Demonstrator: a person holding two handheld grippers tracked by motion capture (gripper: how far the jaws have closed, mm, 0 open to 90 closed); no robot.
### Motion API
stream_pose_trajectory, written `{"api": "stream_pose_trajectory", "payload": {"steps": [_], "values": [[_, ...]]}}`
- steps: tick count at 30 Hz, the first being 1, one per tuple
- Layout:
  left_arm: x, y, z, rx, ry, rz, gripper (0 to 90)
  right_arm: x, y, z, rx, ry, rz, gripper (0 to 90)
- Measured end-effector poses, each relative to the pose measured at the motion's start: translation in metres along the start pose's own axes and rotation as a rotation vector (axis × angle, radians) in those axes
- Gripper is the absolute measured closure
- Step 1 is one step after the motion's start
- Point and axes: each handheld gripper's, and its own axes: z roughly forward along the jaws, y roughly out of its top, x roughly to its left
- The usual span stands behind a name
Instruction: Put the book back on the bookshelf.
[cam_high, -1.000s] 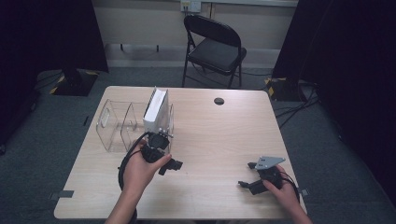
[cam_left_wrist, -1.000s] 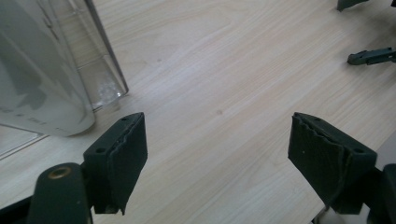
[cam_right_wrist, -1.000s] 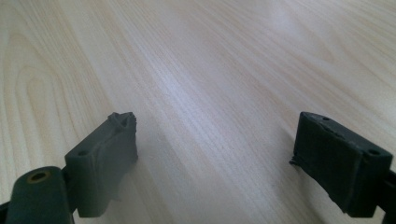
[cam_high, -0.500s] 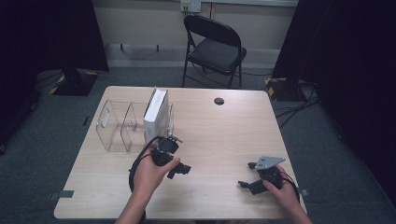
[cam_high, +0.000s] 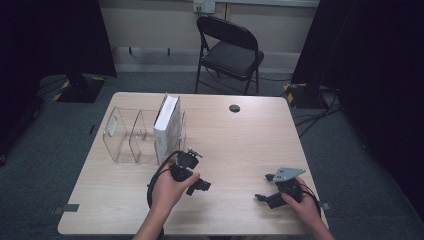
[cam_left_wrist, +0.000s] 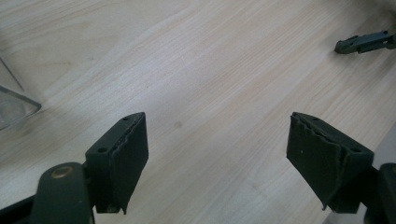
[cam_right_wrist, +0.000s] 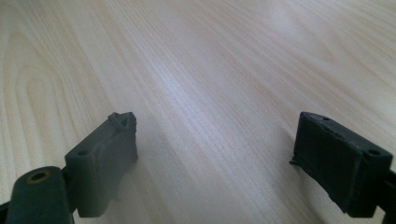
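My left gripper (cam_high: 201, 186) is held low over the wooden table (cam_high: 240, 145), just in front of a white book (cam_high: 167, 125) that stands upright in a clear plastic rack (cam_high: 122, 132). In the left gripper view my left gripper (cam_left_wrist: 215, 154) is open, with bare wood between its jaws. My right gripper (cam_high: 264, 188) rests near the table's front right, pointing left. In its own view my right gripper (cam_right_wrist: 212, 154) is open too, over bare wood. One of the right gripper's black fingertips (cam_left_wrist: 364, 42) shows at the top right of the left gripper view.
A corner of the clear rack (cam_left_wrist: 14, 105) shows at the left of the left gripper view. A small black round disc (cam_high: 234, 108) lies near the table's far edge. A black folding chair (cam_high: 230, 50) stands behind the table. Dark curtains flank the room.
My left hand has drawn back from the book and rack, moving toward the table's front and a little right, and sinking lower. The right hand has kept still.
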Motion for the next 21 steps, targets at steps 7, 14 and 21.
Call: {"api": "stream_pose_trajectory", "payload": {"steps": [7, 14, 21], "values": [[-0.002, 0.0, 0.009, 0.004, -0.018, 0.009, 20.6, 0.0, 0.0, 0.0, -0.001, 0.004, -0.001, 12.3], [-0.001, -0.002, 0.022, 0.025, -0.019, 0.002, 20.1, 0.0, 0.0, 0.0, 0.0, 0.004, -0.003, 12.3], [-0.001, -0.004, 0.033, 0.037, -0.027, -0.003, 19.7, 0.0, 0.0, 0.0, 0.0, 0.004, -0.003, 12.3]]}}
